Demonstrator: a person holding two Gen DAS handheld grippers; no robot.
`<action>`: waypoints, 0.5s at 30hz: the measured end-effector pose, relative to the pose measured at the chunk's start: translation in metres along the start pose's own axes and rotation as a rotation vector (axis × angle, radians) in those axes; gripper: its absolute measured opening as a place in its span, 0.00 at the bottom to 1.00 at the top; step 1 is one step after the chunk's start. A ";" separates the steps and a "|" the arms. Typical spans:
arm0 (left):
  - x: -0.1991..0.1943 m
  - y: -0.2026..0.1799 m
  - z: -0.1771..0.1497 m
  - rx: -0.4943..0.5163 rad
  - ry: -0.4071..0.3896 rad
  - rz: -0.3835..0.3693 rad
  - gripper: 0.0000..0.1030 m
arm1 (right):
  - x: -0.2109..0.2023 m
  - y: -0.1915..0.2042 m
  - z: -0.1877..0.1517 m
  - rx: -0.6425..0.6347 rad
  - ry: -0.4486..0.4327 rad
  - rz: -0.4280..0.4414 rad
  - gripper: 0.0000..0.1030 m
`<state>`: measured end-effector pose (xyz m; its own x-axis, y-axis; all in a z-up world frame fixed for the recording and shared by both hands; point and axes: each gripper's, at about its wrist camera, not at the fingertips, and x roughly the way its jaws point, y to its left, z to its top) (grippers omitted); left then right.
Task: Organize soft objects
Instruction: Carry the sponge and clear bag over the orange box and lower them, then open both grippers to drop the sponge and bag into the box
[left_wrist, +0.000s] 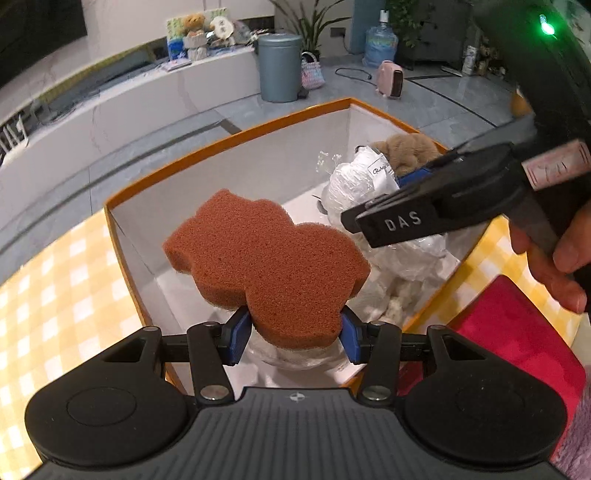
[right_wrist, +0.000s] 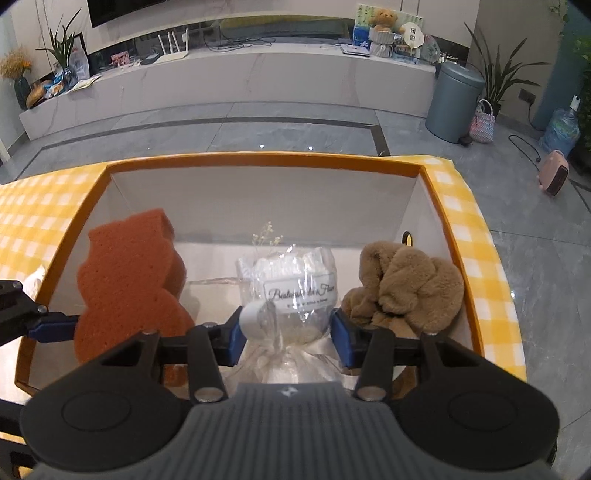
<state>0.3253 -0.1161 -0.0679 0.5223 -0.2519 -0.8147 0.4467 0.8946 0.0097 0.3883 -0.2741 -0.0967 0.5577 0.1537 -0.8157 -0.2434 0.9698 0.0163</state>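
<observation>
Left gripper (left_wrist: 295, 334) clamps brown sponge (left_wrist: 266, 258) at lower edge, over orange-rimmed box (left_wrist: 225, 138). Sponge looks light, compressible; grip adequate. Right gripper (right_wrist: 288, 334) pinches crinkly wrapped bundle (right_wrist: 295, 291); film likely slippery.

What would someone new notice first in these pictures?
Probably the bear-shaped orange sponge, clamped between the left gripper's blue fingers above the orange-rimmed white box. Next, the clear-wrapped white bundle between the right gripper's fingers inside that box, with a tan plush toy against its right wall.
</observation>
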 end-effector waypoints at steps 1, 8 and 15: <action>0.000 0.000 0.000 -0.002 0.000 0.014 0.55 | 0.001 0.001 0.000 -0.001 0.001 0.001 0.47; -0.005 0.001 -0.003 -0.034 0.012 0.017 0.56 | -0.001 -0.001 0.000 0.010 0.003 0.000 0.54; -0.017 0.004 -0.004 -0.062 -0.022 0.018 0.70 | -0.013 -0.002 -0.004 0.028 -0.011 -0.019 0.67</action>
<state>0.3156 -0.1071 -0.0566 0.5462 -0.2430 -0.8016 0.3912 0.9202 -0.0125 0.3785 -0.2792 -0.0878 0.5707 0.1375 -0.8095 -0.2104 0.9775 0.0177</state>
